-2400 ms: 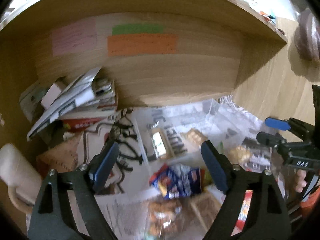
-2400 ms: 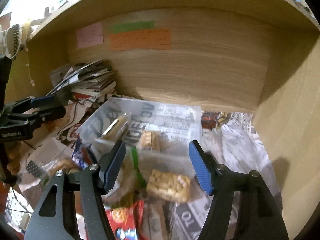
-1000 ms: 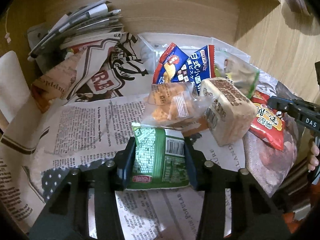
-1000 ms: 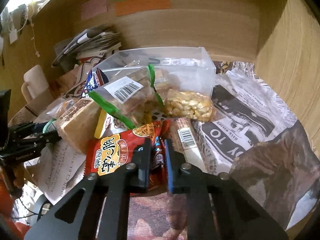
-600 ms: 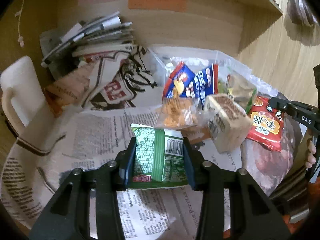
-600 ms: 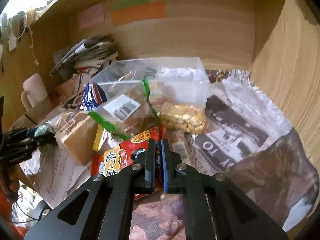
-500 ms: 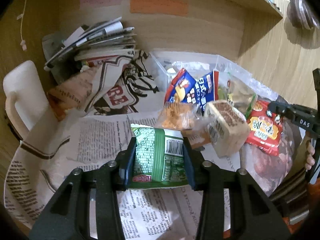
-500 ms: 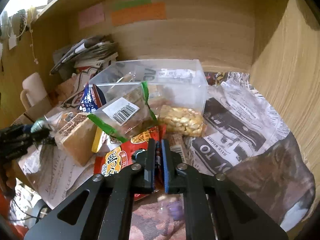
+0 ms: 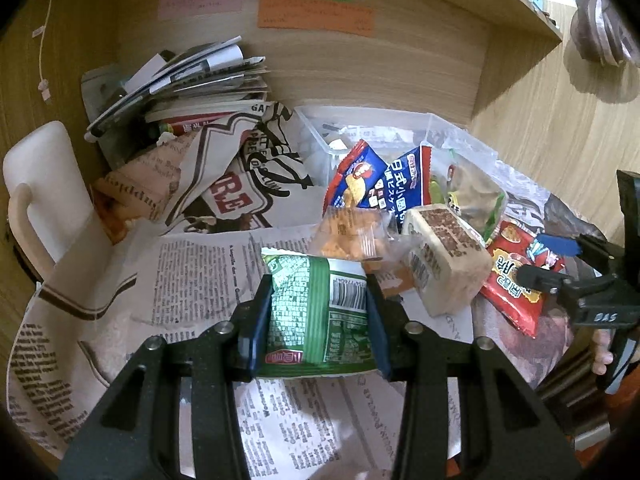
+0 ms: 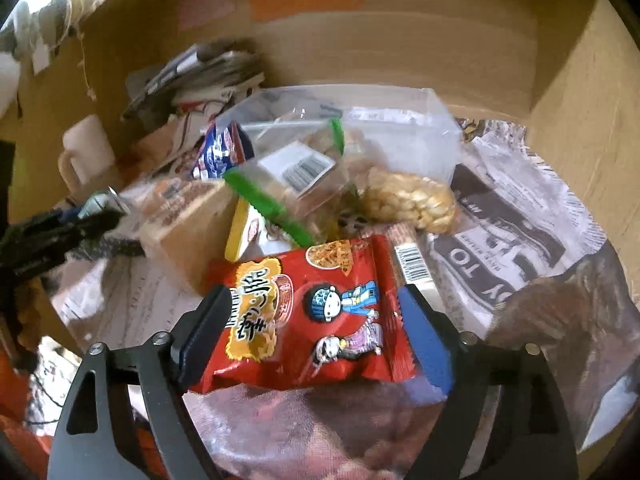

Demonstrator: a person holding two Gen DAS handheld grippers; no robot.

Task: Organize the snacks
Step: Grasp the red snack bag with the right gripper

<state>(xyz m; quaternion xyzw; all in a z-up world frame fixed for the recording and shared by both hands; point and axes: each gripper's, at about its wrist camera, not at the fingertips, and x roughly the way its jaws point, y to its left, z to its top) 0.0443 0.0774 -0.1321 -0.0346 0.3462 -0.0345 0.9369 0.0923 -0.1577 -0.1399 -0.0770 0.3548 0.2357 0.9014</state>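
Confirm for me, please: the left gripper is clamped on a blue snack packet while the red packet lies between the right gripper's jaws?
Not quite: the left gripper is clamped on a green snack packet, as the left wrist view shows. The red packet does lie between the right gripper's opening jaws.

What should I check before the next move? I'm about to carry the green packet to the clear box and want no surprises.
1. Left tool gripping the green foil snack packet: ok, pads press both of its sides.
2. Right tool free: not ok; its jaws are opening, but the red foil snack packet lies between them.
3. Clear plastic storage box has room: cannot tell, piled snacks hide its inside.
4. Path to the box: not ok, the clear bag of orange crackers and the tan wrapped cake block lie in front.
5. Tools apart: ok, the right one sits off to the side.
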